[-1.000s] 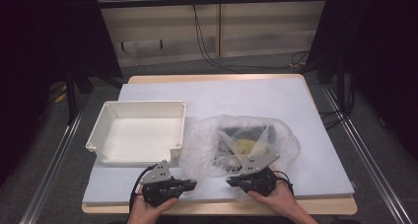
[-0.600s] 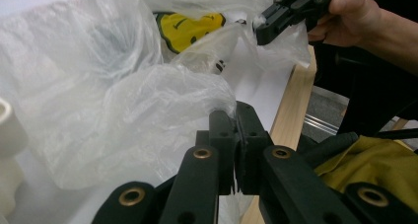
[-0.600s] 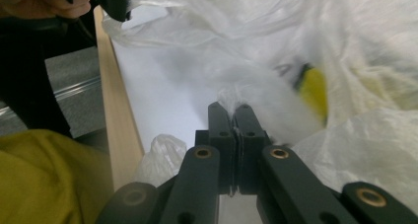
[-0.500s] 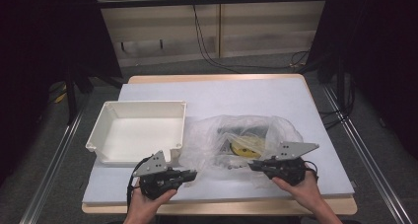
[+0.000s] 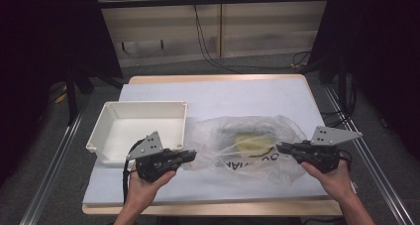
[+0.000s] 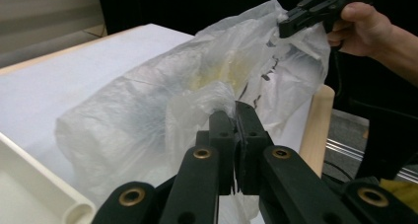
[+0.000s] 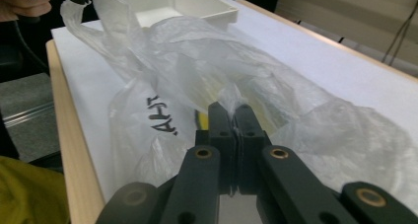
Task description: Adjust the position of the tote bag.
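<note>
The left gripper (image 5: 190, 155) has its jaws pressed together on a fold of the clear plastic bag (image 5: 247, 145), and the right gripper (image 5: 281, 146) pinches the bag's opposite edge the same way — the film is stretched between the two, lifted off the white-covered surface (image 5: 237, 93). Something yellowish (image 5: 252, 141) lies inside the bag, roughly midway between the grippers, with black lettering on the film just below it. A white tray (image 5: 133, 128) sits just beyond the left gripper, beside the bag.
</note>
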### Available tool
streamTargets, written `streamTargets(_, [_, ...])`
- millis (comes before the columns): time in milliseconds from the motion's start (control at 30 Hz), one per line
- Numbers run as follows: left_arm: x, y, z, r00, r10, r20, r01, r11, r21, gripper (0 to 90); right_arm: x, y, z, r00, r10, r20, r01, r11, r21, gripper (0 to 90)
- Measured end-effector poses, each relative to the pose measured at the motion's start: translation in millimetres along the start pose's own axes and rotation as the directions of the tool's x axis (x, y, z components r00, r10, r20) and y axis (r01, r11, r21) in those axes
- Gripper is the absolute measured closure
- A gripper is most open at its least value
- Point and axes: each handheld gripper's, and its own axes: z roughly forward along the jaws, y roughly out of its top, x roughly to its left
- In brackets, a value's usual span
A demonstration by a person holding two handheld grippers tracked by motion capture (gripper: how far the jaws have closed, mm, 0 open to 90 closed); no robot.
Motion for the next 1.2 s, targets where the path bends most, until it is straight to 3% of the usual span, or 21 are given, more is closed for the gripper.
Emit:
streamTargets(133, [5.2,6.2,0.1,1.0000,0.007,-0.002,-0.007,1.0000,-0.006,88.3,-11.7,4.0,-9.9,0.9995,0.003,0.032,-0.003,1.000,-0.008,88.8])
streamTargets(267, [10.1,16.1,-3.0,0.9994,0.021,-0.029,-0.021,0.9998,-0.005,88.3,-23.4,10.1,-20.2,0.9970,0.004,0.077,-0.002,1.000,-0.027,88.8])
streamTargets(467, [22.6,29.6,-10.9,0.9974,0.012,-0.070,-0.015,0.9991,-0.039,88.4,-41.2,18.5,-31.1,0.9916,-0.001,0.129,0.005,0.999,-0.032,88.7])
streamTargets(600, [30.4,37.3,-15.3,0.9951,0.041,-0.090,-0.047,0.9970,-0.062,88.5,-56.2,19.8,-37.6,0.9858,0.019,0.167,-0.012,0.999,-0.043,88.8])
streamTargets(800, [43.4,50.5,-19.4,0.9902,0.038,-0.135,-0.046,0.9976,-0.052,88.7,-67.8,26.8,-42.0,0.9816,0.014,0.191,-0.006,0.999,-0.047,88.9])
streamTargets(933, [54.1,54.8,-18.5,0.9920,0.037,-0.120,-0.043,0.9979,-0.048,88.8,-78.2,32.7,-45.8,0.9776,0.026,0.209,-0.016,0.999,-0.050,89.0])
streamTargets(1067, [63.8,58.8,-13.7,0.9883,0.049,-0.145,-0.052,0.9984,-0.021,88.8,-87.6,39.5,-47.5,0.9742,0.028,0.224,-0.015,0.998,-0.060,89.1])
streamTargets(1200, [76.4,59.1,-11.9,0.9879,0.026,-0.153,-0.028,0.9995,-0.011,88.9,-96.4,42.7,-48.2,0.9671,0.021,0.253,-0.008,0.999,-0.052,89.2])
